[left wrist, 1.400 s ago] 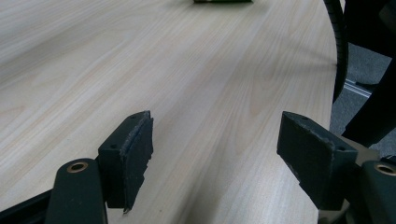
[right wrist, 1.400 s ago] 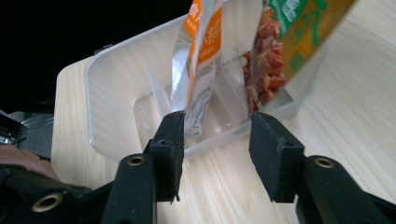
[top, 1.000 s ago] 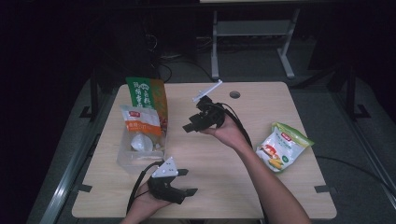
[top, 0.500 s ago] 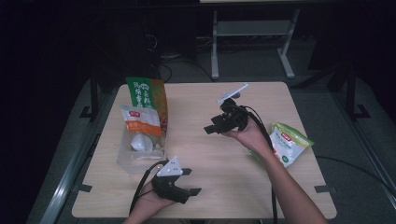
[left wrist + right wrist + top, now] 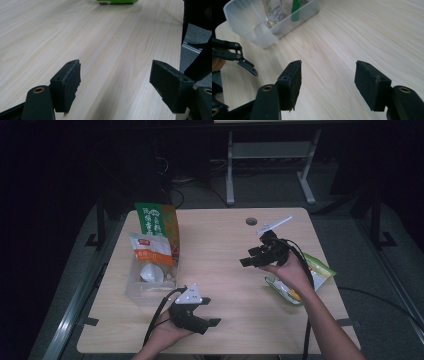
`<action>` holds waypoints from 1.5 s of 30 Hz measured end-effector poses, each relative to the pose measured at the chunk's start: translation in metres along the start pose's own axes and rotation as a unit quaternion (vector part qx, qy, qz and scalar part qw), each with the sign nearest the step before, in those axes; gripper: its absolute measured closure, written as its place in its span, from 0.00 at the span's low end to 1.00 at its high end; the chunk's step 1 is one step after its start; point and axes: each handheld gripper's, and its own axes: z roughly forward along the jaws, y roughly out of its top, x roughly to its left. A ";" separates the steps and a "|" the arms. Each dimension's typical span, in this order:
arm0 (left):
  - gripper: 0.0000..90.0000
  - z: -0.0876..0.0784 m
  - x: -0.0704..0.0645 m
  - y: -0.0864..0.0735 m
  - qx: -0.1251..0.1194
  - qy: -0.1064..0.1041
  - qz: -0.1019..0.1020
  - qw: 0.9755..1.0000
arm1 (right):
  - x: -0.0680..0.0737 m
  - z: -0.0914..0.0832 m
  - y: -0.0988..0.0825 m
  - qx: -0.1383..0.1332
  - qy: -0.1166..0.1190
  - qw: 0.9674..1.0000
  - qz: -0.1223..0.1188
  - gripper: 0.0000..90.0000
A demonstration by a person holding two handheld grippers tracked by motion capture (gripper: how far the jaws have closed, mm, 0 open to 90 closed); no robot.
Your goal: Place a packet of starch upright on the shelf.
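The right gripper (image 5: 245, 261) hangs above the table (image 5: 225, 245) with its jaws spread and nothing between them; they have just been opening. The green snack bag (image 5: 320, 270) lies just behind it, under the right hand (image 5: 290, 270). The left gripper (image 5: 212, 312) rests low, jaws spread and empty. The clear plastic bin (image 5: 137, 290) with snack packets sits just beside it.

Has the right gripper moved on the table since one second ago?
Yes. The right gripper has gone rightward, away from the clear box and toward the green snack bag. Its jaws have just been opening, nothing between them.
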 end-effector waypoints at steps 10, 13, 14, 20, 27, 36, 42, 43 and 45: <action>0.27 0.008 0.001 0.013 0.001 -0.004 0.009 1.000 | -0.013 -0.030 -0.027 -0.004 -0.032 0.999 0.025 0.39; 0.27 0.011 0.001 0.016 0.000 -0.005 0.008 1.000 | -0.018 -0.038 -0.036 -0.005 -0.041 0.999 0.031 0.38; 0.27 0.013 0.001 0.017 -0.001 -0.006 0.008 1.000 | -0.020 -0.040 -0.040 -0.003 -0.045 0.998 0.037 0.37; 0.27 0.021 0.000 0.022 0.005 -0.011 0.009 1.000 | -0.029 -0.052 -0.058 0.001 -0.063 0.997 0.052 0.37; 0.27 0.030 0.001 0.028 0.008 -0.017 0.009 1.000 | -0.039 -0.064 -0.077 0.004 -0.082 0.994 0.071 0.36; 0.27 0.039 0.000 0.036 0.011 -0.023 0.016 1.000 | -0.048 -0.079 -0.098 0.008 -0.104 0.991 0.088 0.36; 0.27 0.044 -0.001 0.039 0.013 -0.027 0.021 0.999 | -0.053 -0.086 -0.114 0.008 -0.120 0.987 0.107 0.36; 0.27 0.044 -0.001 0.039 0.014 -0.027 0.019 0.999 | -0.054 -0.088 -0.116 0.010 -0.124 0.987 0.106 0.36; 0.27 0.046 -0.001 0.039 0.014 -0.027 0.022 0.999 | -0.056 -0.090 -0.121 0.013 -0.130 0.985 0.113 0.36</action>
